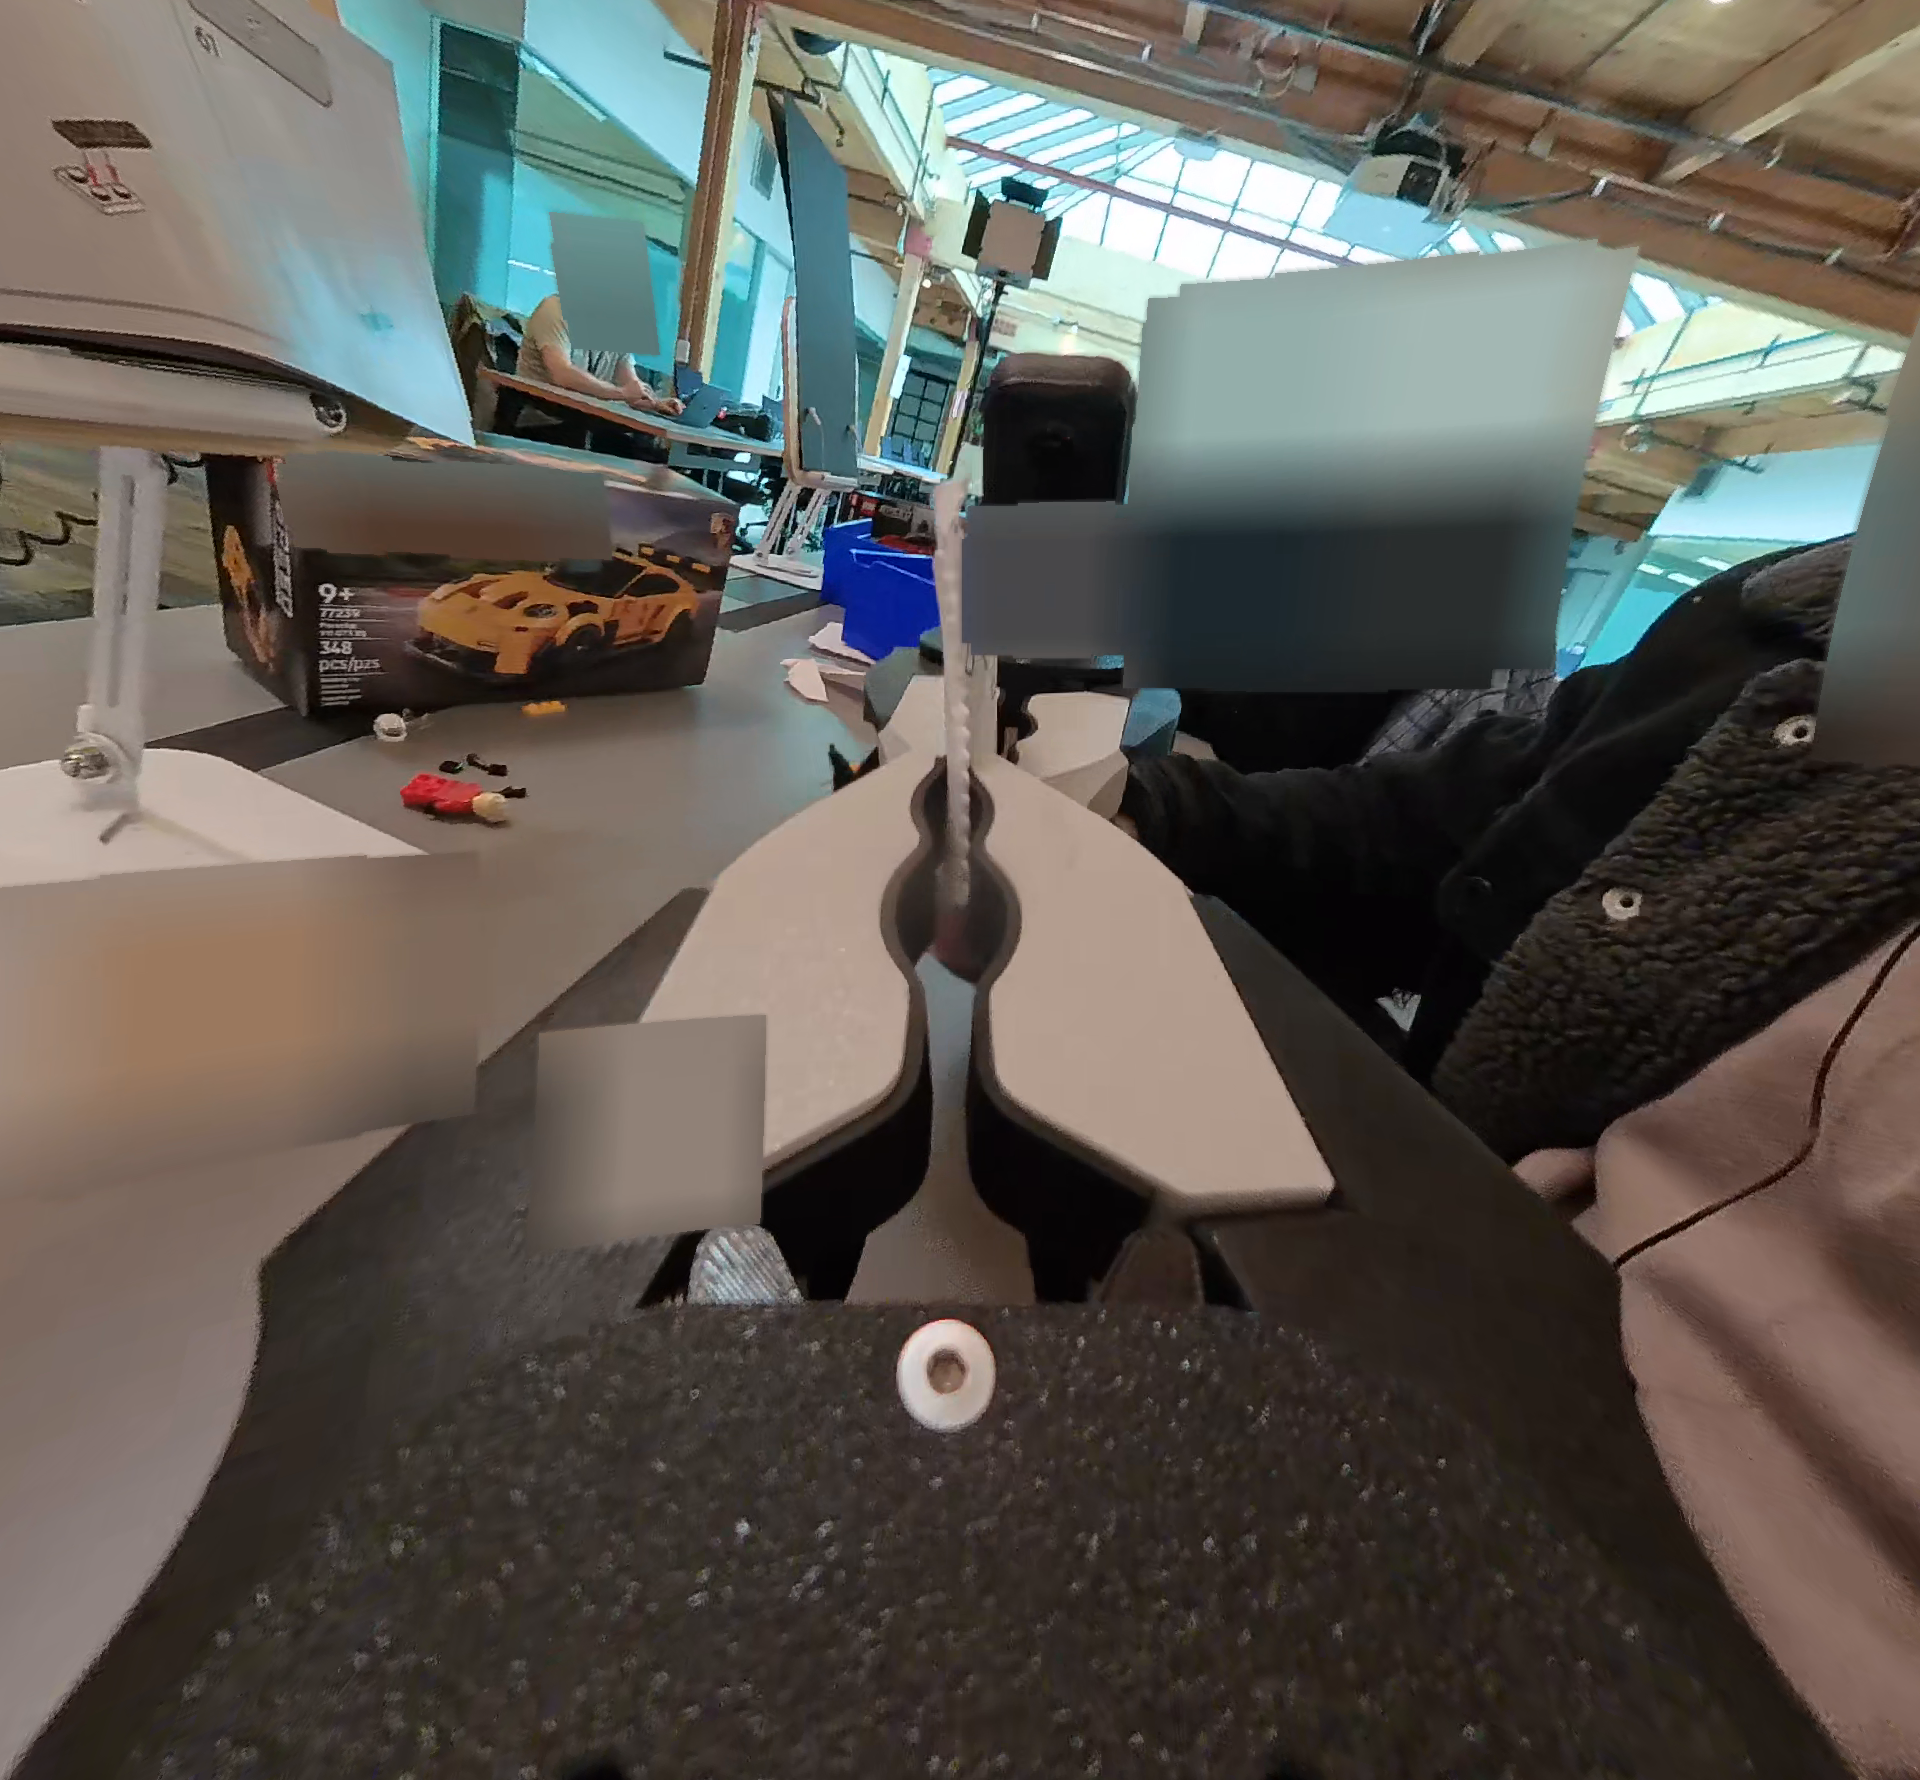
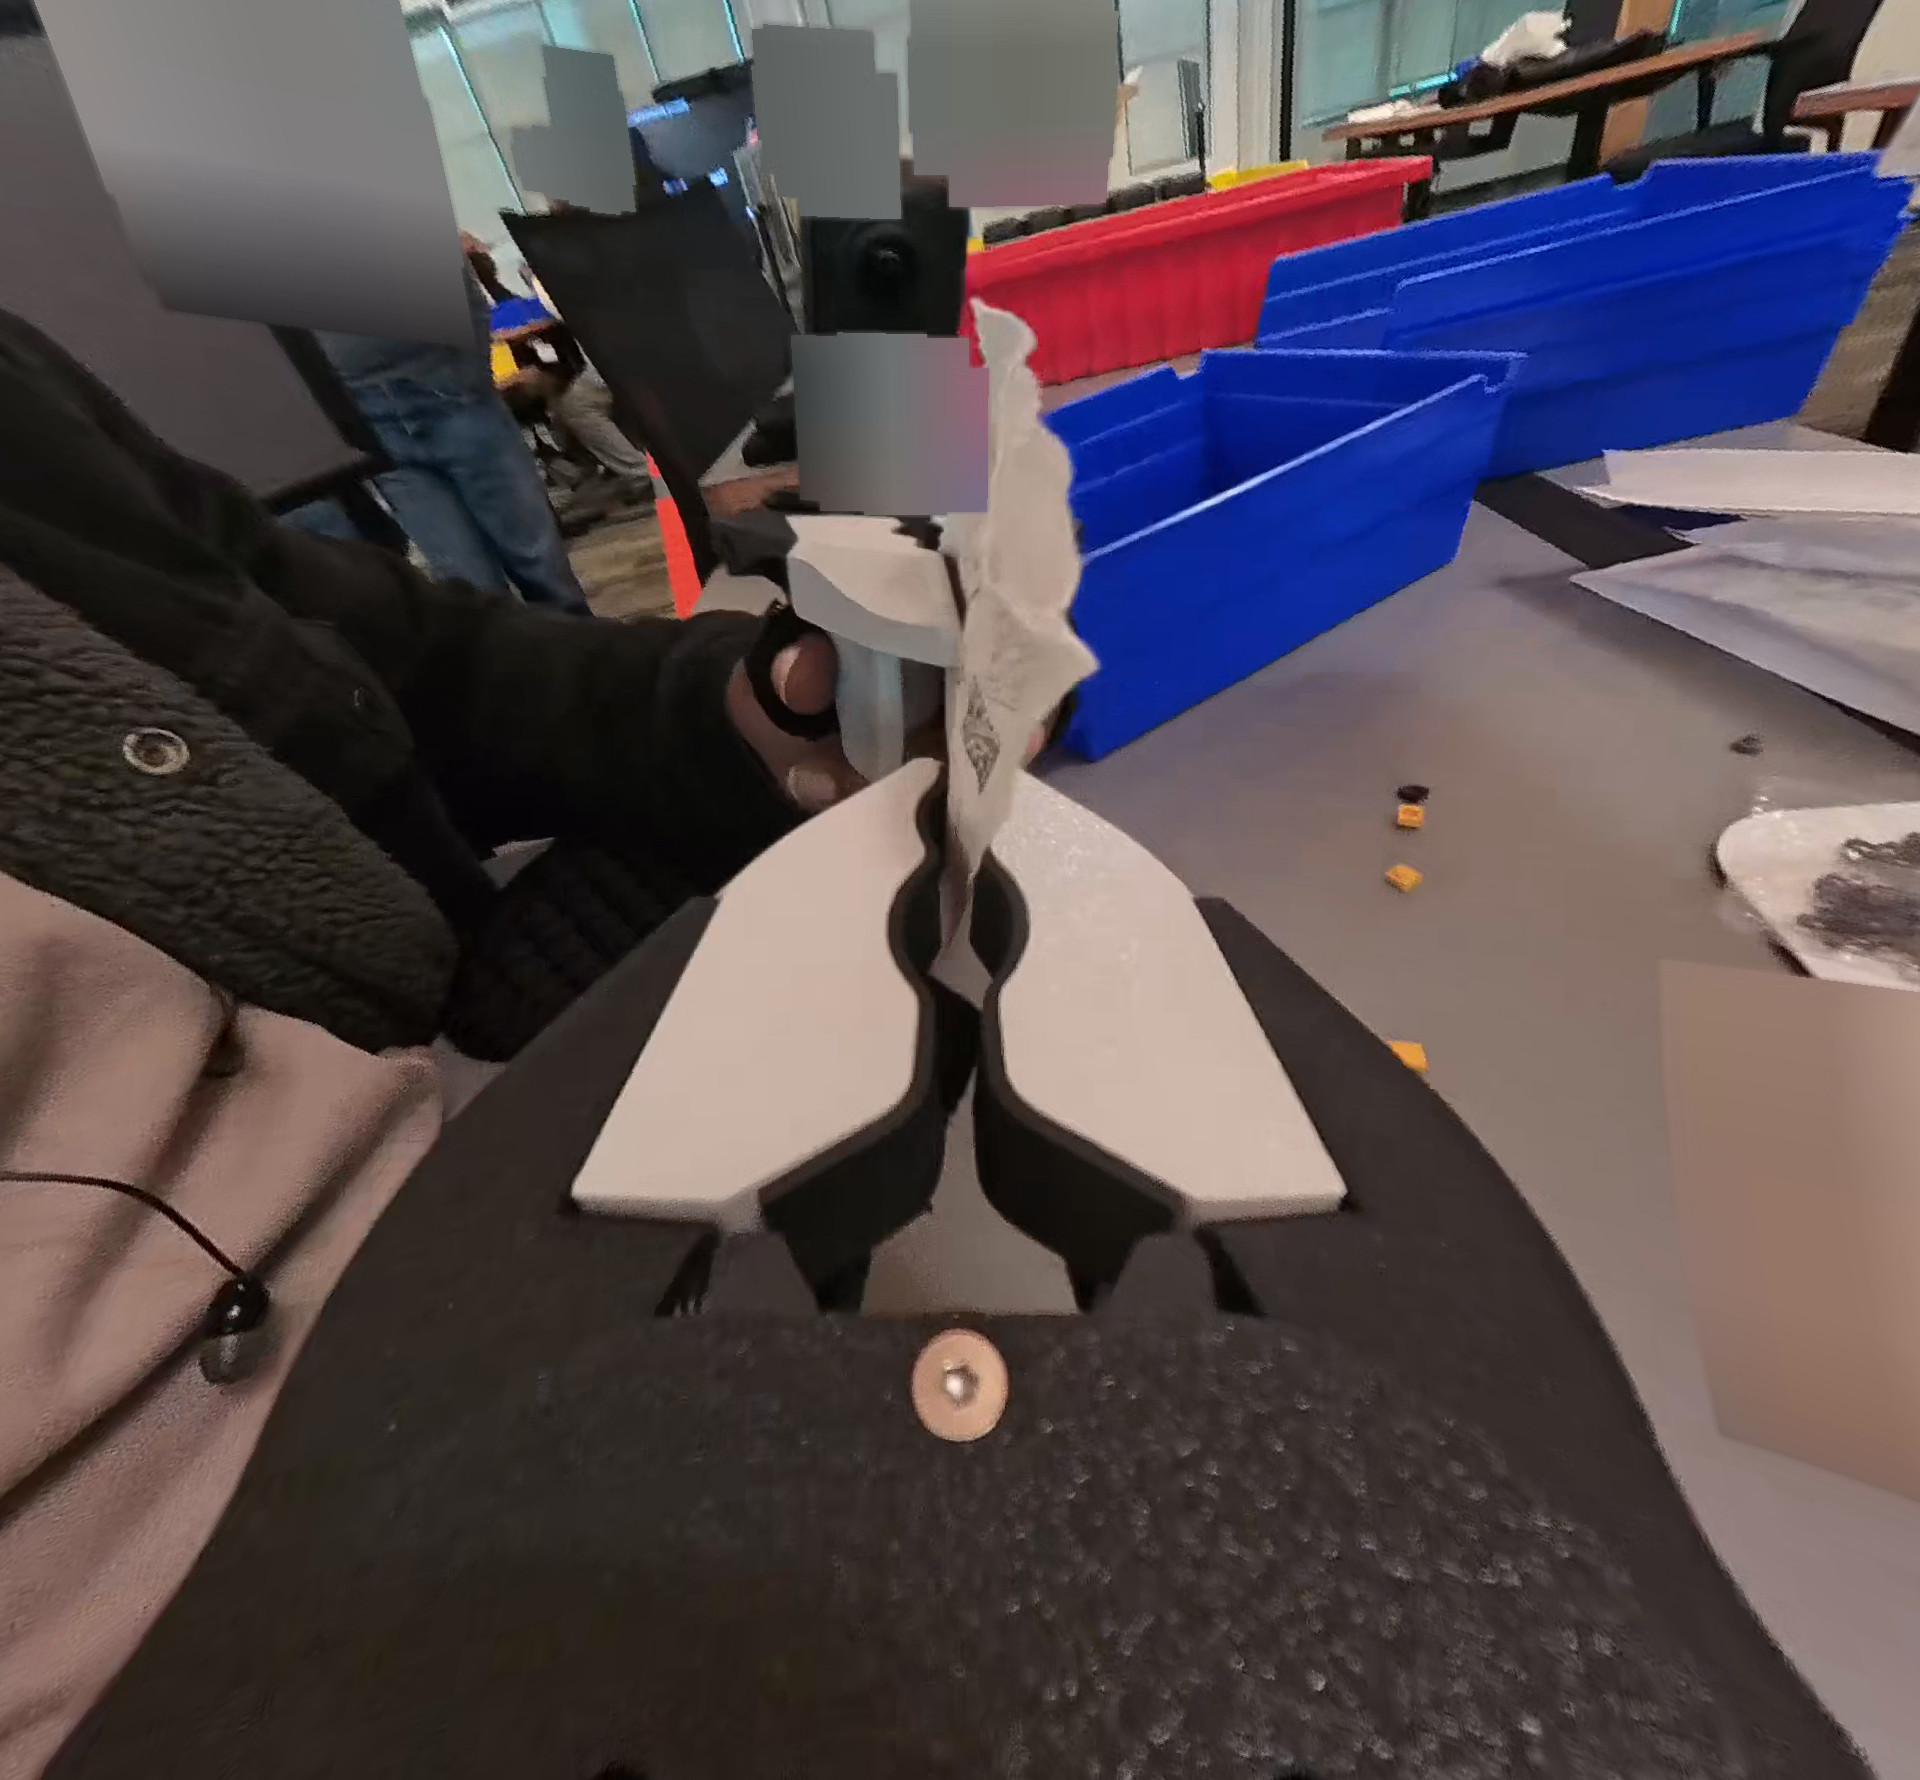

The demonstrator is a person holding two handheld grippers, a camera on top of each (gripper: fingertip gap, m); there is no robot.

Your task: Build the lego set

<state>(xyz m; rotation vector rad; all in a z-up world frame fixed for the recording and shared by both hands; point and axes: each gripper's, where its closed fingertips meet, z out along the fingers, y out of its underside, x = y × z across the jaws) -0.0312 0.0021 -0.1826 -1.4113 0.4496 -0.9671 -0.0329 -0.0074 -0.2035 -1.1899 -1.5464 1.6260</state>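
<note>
A torn white paper bag (image 2: 1023, 587) is held upright in the air between both grippers. My right gripper (image 2: 951, 795) is shut on its lower edge. My left gripper's fingers (image 2: 862, 587) face it from beyond, clamped on the same bag, with a gloved hand (image 2: 800, 681) behind. In the left wrist view my left gripper (image 1: 954, 795) is shut on the bag, seen edge-on as a thin white strip (image 1: 954, 608). The right gripper's fingers (image 1: 1075, 738) sit just beyond. Loose yellow bricks (image 2: 1405, 878) and red and black pieces (image 1: 452, 795) lie on the grey table (image 2: 1455, 951).
The Lego box (image 1: 468, 587) stands at the back left. An open instruction booklet (image 1: 208, 172) rests on a white stand (image 1: 114, 587). Blue bins (image 2: 1299, 525) and a red bin (image 2: 1164, 276) stand behind. A clear bag of dark pieces (image 2: 1849, 889) and paper sheets (image 2: 1787, 577) lie right. Less than 4 cm separates the two grippers' tips.
</note>
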